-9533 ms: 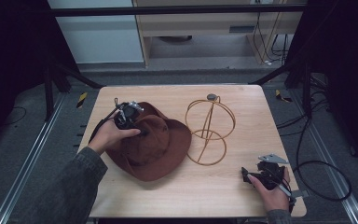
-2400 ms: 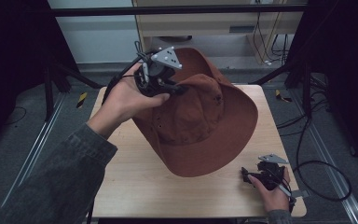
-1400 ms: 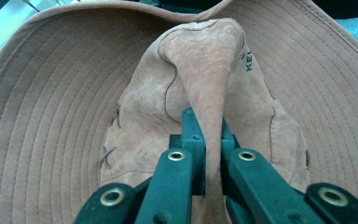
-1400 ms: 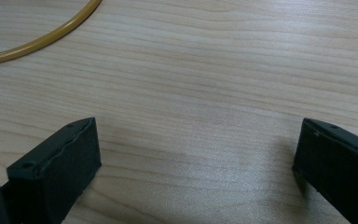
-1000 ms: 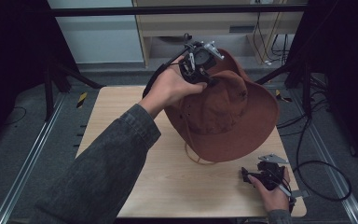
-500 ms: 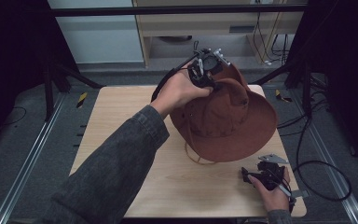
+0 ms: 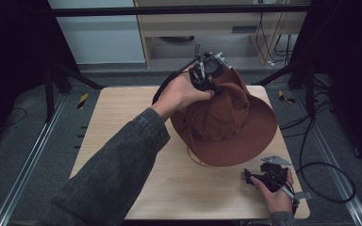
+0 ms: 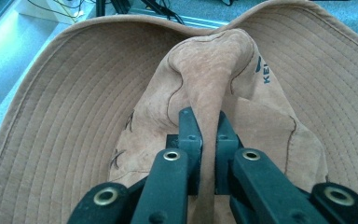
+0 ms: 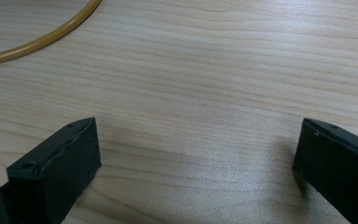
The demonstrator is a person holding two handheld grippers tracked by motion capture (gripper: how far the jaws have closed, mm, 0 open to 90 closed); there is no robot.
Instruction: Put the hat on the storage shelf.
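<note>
The left gripper point(image 7: 206, 77), its jaws pinched on the crown of the brown hat point(image 7: 226, 125), has lowered it over the wire stand point(image 7: 194, 156) near the table's point(image 7: 122, 122) right edge, nearly seated, while the right gripper point(image 7: 264, 178) rests wide open and empty at the front right corner.

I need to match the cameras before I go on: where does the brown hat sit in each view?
High view: brown hat right of centre, over the wire stand, left gripper pinching its crown.
Left gripper view: hat across the frame, crown fold between the jaws.
Right gripper view: not in it.
Shared landmark: wooden table.
</note>
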